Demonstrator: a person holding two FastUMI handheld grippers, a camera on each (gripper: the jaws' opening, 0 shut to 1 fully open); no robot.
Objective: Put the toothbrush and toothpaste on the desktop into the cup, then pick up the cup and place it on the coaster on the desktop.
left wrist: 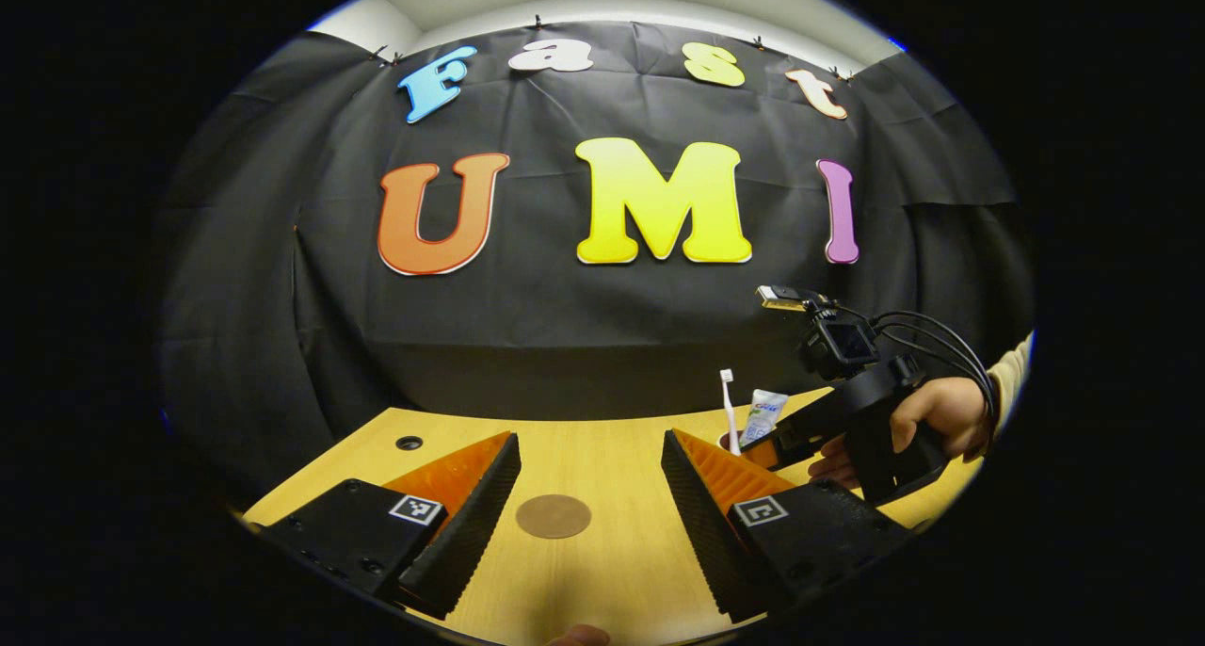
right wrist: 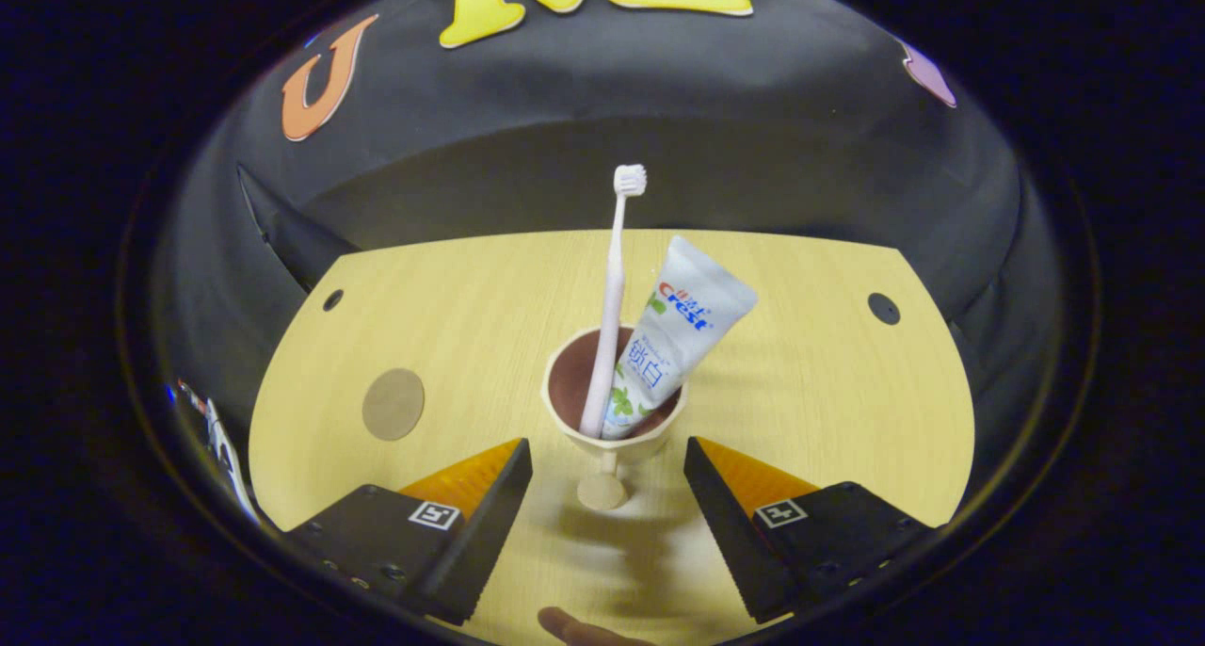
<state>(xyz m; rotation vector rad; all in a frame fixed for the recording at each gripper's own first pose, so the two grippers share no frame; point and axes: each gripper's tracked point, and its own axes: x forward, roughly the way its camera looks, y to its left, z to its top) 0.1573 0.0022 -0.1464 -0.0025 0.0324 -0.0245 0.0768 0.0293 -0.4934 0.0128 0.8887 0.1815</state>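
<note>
Beside the cup (right wrist: 614, 411) – toothbrush (right wrist: 612, 288) inside – the right gripper (right wrist: 607, 481) hangs level (jaws wide, empty).

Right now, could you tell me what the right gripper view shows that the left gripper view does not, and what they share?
Right gripper view alone: the cup's dark inside, stem and foot, standing on the desk between its open gripper.

Left gripper view alone: a hand holding the right gripper at the cup, and the left gripper open.

Both: toothbrush, toothpaste, coaster.
</note>
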